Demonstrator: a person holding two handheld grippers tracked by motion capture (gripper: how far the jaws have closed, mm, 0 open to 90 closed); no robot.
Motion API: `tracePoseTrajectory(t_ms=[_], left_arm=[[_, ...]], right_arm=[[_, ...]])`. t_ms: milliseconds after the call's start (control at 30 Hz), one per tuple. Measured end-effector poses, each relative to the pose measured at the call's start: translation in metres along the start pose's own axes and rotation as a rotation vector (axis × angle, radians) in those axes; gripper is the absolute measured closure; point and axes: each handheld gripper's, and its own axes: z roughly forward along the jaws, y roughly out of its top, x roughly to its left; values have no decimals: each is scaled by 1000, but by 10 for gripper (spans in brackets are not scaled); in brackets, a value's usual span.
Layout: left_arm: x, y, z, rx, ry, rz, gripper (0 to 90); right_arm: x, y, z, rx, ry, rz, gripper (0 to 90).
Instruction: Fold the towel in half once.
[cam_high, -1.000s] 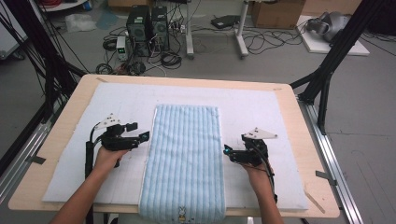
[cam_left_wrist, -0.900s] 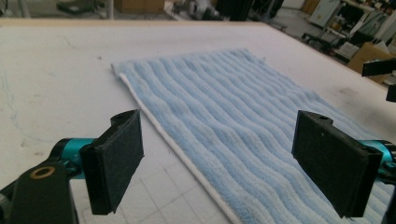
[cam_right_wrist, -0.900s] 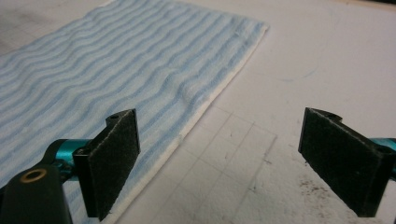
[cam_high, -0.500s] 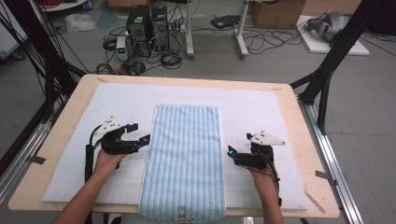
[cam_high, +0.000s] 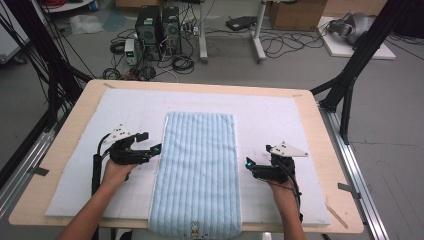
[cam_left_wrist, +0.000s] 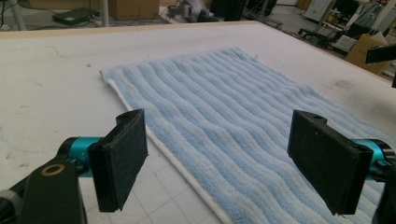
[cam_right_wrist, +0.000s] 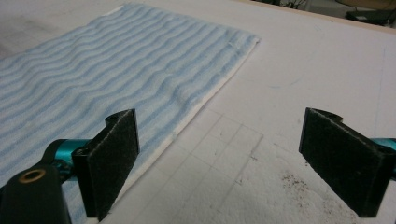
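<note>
A light blue ribbed towel (cam_high: 197, 170) lies flat and lengthwise on the white mat (cam_high: 270, 115), its near edge hanging at the table front. My left gripper (cam_high: 156, 148) hovers at the towel's left edge, open, jaws pointing right. In the left gripper view the towel (cam_left_wrist: 233, 102) stretches ahead between the wide-apart pads of the left gripper (cam_left_wrist: 224, 163), with its white hem under the left pad. My right gripper (cam_high: 248, 164) sits just off the towel's right edge, open. The right gripper (cam_right_wrist: 224, 158) is over bare mat, with the towel (cam_right_wrist: 116, 60) to its left.
The mat covers a wooden table (cam_high: 330, 150). Black frame legs (cam_high: 350, 80) and metal rails (cam_high: 357, 175) flank the table. Computer towers (cam_high: 157, 25) and cables lie on the floor beyond. Bare mat lies on both sides of the towel.
My right gripper has drifted slightly right and toward the person, off the towel's right edge. The left gripper has hardly moved. The towel lies as before.
</note>
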Motion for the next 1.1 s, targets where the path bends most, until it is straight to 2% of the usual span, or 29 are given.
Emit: tracePoseTrajectory(t_ms=[133,233,300,400,533,633,700,733,800,1100], left_arm=[[5,1,-1,-7,28,-26,218],[7,2,-2,-4,45,-40,218],[9,1,-1,21,41,-54,213],[6,0,0,38,45,-47,193],[4,3,0,33,57,-45,181],[4,3,4,34,59,-99,173],[2,1,10,65,61,-90,172],[2,0,13,70,67,-98,173],[3,3,22,114,88,-94,174],[12,32,46,149,114,-55,252]], right_arm=[[-2,0,-1,-5,-11,10,114],[-3,-2,0,13,-27,17,114],[-4,-2,0,15,-23,18,113],[-5,-2,0,15,-16,6,114],[-5,-1,-1,12,-12,16,114],[-5,-1,-2,9,-7,14,114],[-6,-1,-2,28,-19,29,114],[-6,-1,-2,24,-22,39,114],[-6,-1,-2,18,-28,46,114],[-6,-1,-3,13,-19,62,114]])
